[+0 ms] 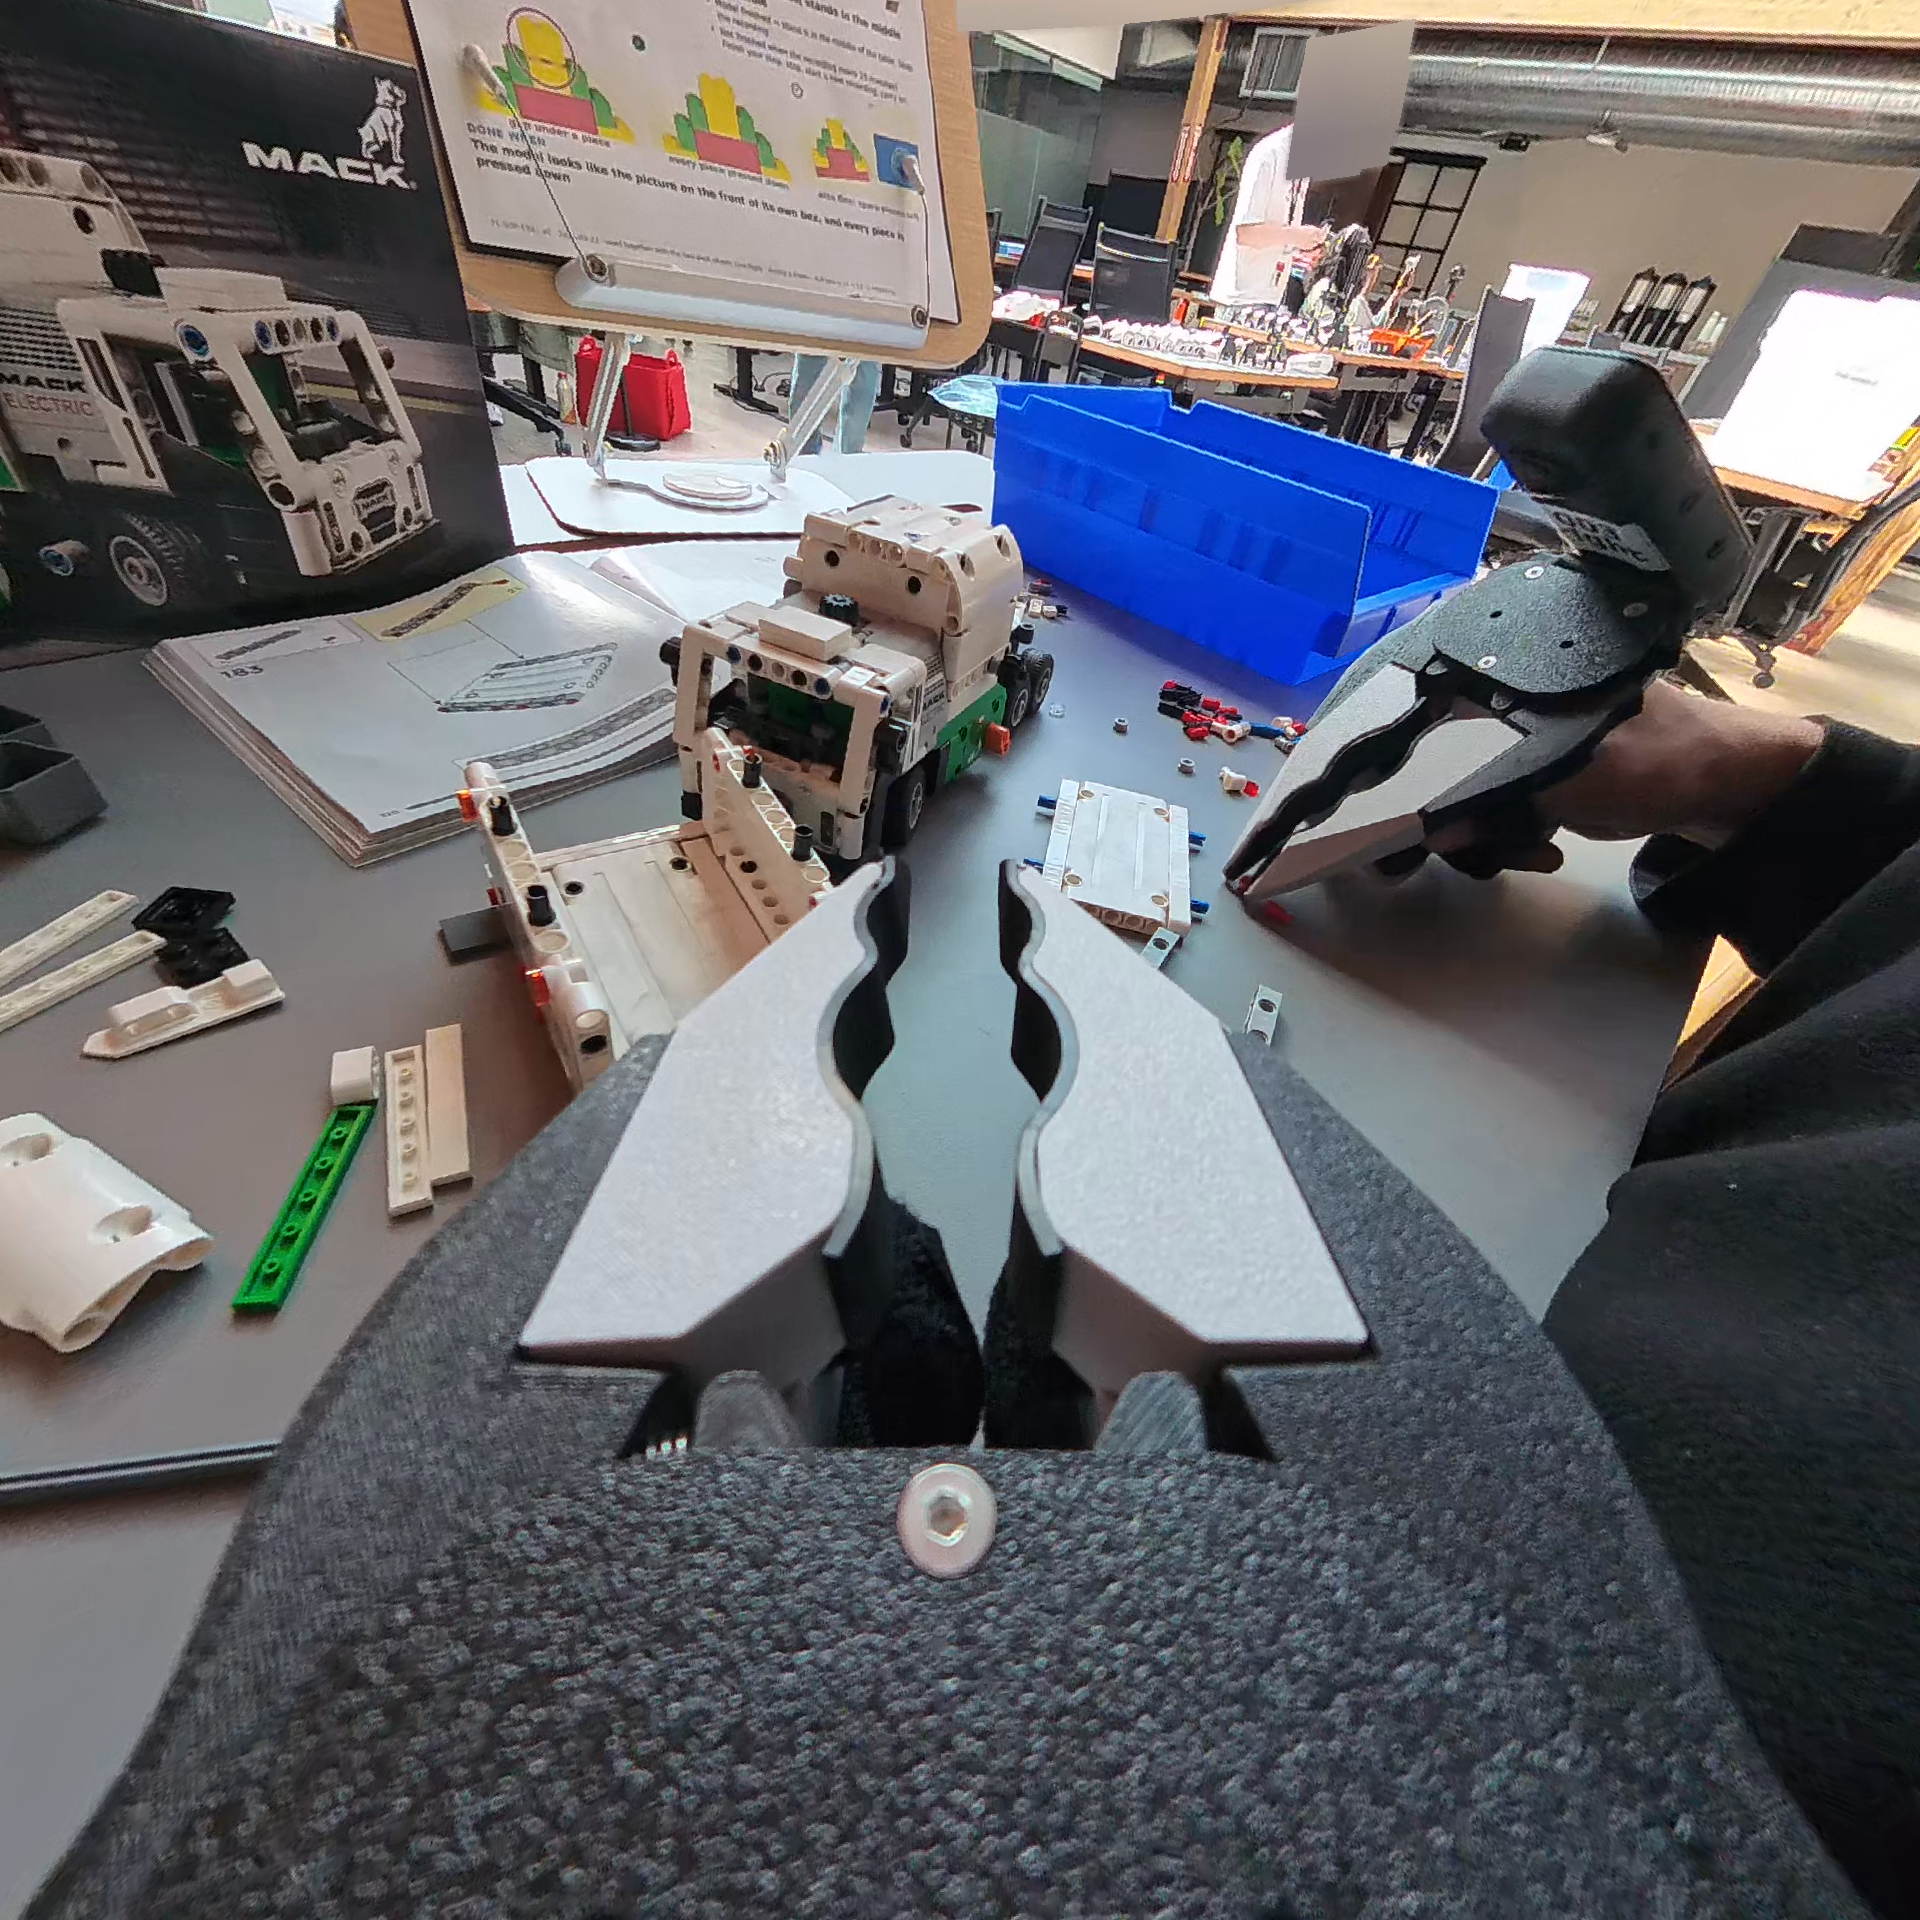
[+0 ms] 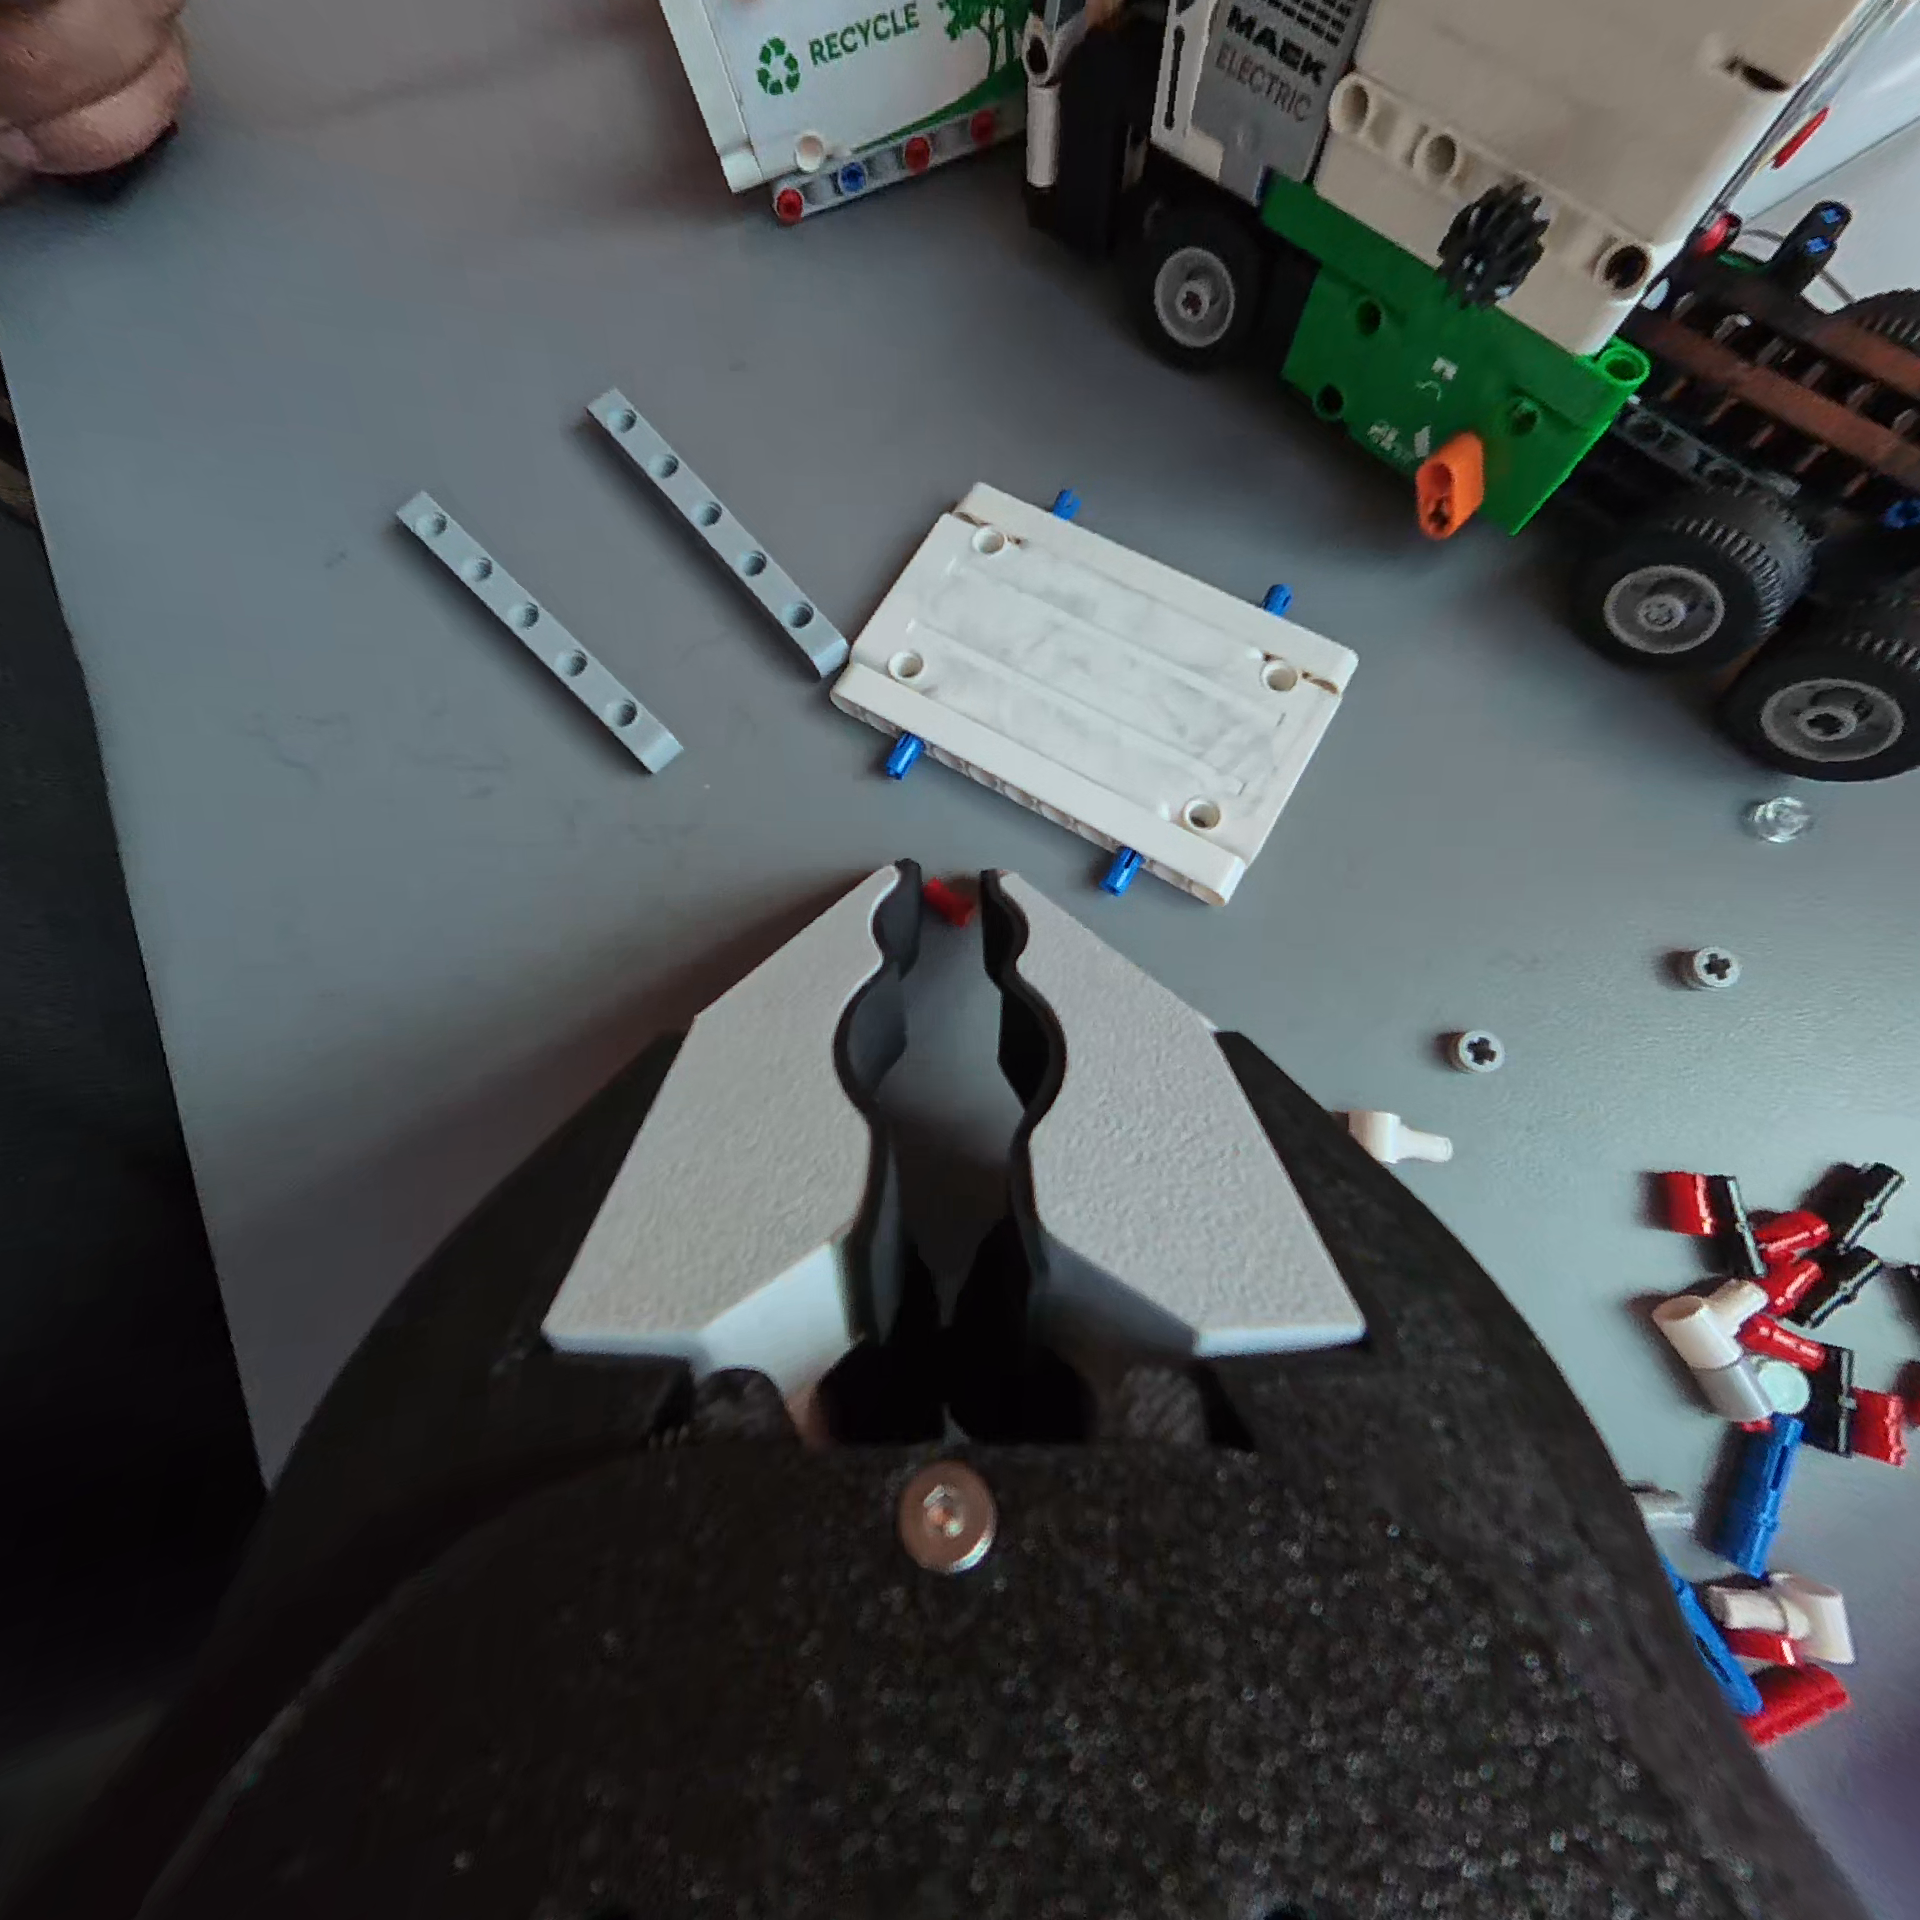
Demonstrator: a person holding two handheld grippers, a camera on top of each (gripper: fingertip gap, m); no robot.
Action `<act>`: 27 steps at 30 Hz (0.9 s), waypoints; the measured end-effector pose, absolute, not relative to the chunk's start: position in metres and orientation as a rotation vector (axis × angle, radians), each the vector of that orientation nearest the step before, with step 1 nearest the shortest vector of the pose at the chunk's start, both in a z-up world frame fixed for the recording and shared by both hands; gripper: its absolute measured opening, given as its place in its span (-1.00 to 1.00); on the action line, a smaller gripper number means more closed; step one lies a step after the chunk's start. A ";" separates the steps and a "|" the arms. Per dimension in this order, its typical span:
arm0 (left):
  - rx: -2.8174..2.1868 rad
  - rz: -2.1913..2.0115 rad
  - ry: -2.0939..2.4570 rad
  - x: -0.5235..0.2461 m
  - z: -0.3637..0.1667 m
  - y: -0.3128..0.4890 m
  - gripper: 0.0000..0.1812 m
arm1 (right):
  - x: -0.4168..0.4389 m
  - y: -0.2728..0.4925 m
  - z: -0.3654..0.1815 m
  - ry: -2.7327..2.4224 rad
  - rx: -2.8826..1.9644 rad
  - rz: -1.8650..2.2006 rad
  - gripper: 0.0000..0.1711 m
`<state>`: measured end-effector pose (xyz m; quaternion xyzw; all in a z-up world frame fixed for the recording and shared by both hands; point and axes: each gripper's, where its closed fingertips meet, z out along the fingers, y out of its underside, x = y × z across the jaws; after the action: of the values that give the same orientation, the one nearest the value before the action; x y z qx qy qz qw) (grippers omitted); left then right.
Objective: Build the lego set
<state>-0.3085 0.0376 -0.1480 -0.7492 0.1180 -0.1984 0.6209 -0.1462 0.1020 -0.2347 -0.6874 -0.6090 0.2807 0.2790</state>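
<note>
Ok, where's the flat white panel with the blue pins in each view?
Left wrist view: white panel lies right of centre on the table, between the truck and the right gripper.
Right wrist view: white panel centre, just beyond the fingers.
Shared landmark: the truck's green side.

Left tongs (image 1: pixel 948 883), grey wedge-shaped plastic fingers with wavy black pads on a dark textured body: level, pointing forward, jaws parted by a clear gap, nothing between them. Right tongs (image 2: pixel 948 881), same build: tilted steeply down, tips close to the surface, jaws narrowly parted. From the left wrist view the right tongs (image 1: pixel 1242 883) sit ahead and to the right, gripped by a hand (image 1: pixel 1621 779) in a dark sleeve.
</note>
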 end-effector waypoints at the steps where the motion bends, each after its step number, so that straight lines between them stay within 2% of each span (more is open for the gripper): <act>1: -1.723 -0.455 0.271 -0.309 -0.148 0.038 -0.84 | -0.146 0.103 -0.231 -1.621 -1.837 0.766 -0.84; 6: -1.723 -0.456 0.266 -0.309 -0.148 0.038 -0.84 | -0.117 0.148 -0.204 -1.412 -1.835 0.654 -0.84; 11: -1.731 -0.470 0.272 -0.308 -0.149 0.038 -0.84 | -0.073 0.213 -0.213 -1.261 -1.939 0.361 -0.82; 19: -1.722 -0.460 0.255 -0.311 -0.148 0.038 -0.84 | -0.074 0.217 -0.231 -1.340 -1.965 0.360 -0.84; 25: -1.725 -0.460 0.258 -0.310 -0.148 0.039 -0.84 | -0.074 0.217 -0.231 -1.349 -1.953 0.377 -0.95; 27: -1.724 -0.458 0.259 -0.310 -0.148 0.039 -0.84 | -0.073 0.218 -0.234 -1.375 -1.939 0.321 -0.91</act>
<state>-0.3100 0.0386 -0.1482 -0.7501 0.1127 -0.1993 0.6204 -0.0727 0.2181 -0.2342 -0.7532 -0.5341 0.1246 0.3631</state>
